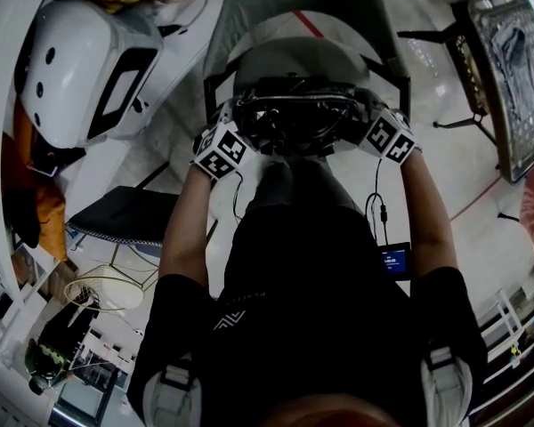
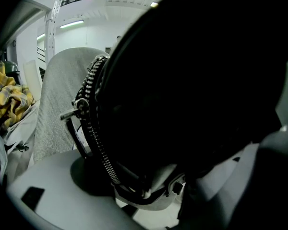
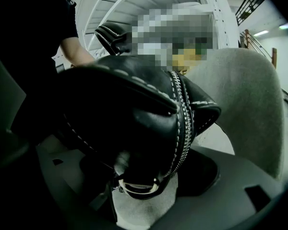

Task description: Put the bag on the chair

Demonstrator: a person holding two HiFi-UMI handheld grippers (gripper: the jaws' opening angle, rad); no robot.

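The black zipped bag (image 1: 294, 118) sits on the seat of the grey chair (image 1: 289, 56), just in front of its backrest. The left gripper (image 2: 149, 190) and the right gripper (image 3: 144, 195) are at its two ends, both with jaws wide apart. One end of the bag is between each pair, but nothing is squeezed.
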